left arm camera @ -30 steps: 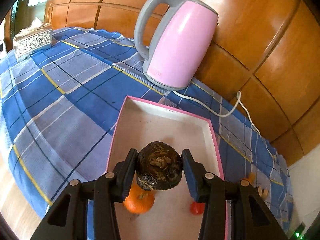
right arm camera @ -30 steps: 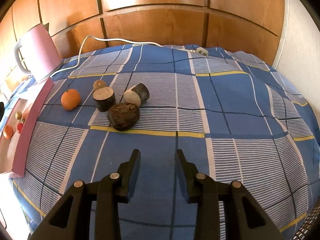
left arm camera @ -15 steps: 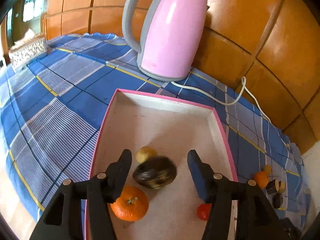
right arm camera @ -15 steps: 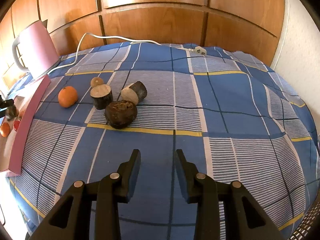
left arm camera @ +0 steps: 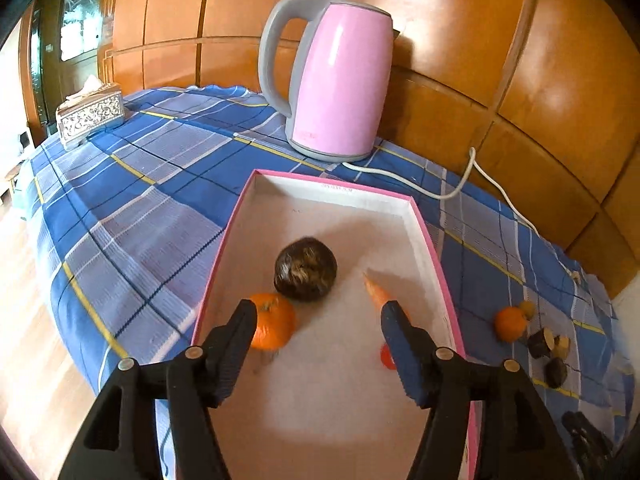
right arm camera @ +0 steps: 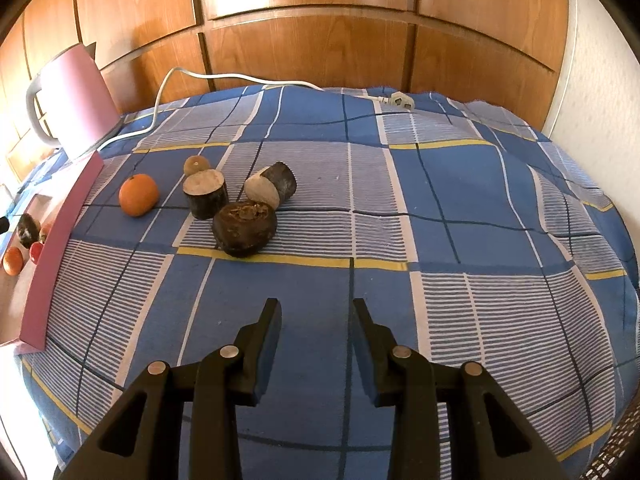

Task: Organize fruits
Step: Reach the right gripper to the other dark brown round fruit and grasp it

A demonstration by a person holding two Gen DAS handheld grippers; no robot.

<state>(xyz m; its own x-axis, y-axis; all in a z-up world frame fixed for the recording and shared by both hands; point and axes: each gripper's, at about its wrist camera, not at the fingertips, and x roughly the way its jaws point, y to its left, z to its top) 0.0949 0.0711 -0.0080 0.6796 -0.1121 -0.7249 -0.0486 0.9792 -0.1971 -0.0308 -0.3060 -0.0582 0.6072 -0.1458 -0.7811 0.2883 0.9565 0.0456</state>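
Left tongs (left arm camera: 316, 318) over the pink box (left arm camera: 434, 258), jaws opening, nothing between them. Dark brown fruit (left arm camera: 306, 275) lies inside the box, touching an orange (left arm camera: 273, 322). Right tongs (right arm camera: 316, 316) hover empty, jaws apart, over the checked cloth (right arm camera: 460, 200); more fruits (right arm camera: 244, 228) lie there.

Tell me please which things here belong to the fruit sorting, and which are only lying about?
Job:
- box
- dark fruit, orange and red fruit in the box
- loose orange, dark round fruit and cut pieces on the cloth
- left gripper, opening, nothing between its jaws

Lying about:
- kettle
- cord
- tissue box
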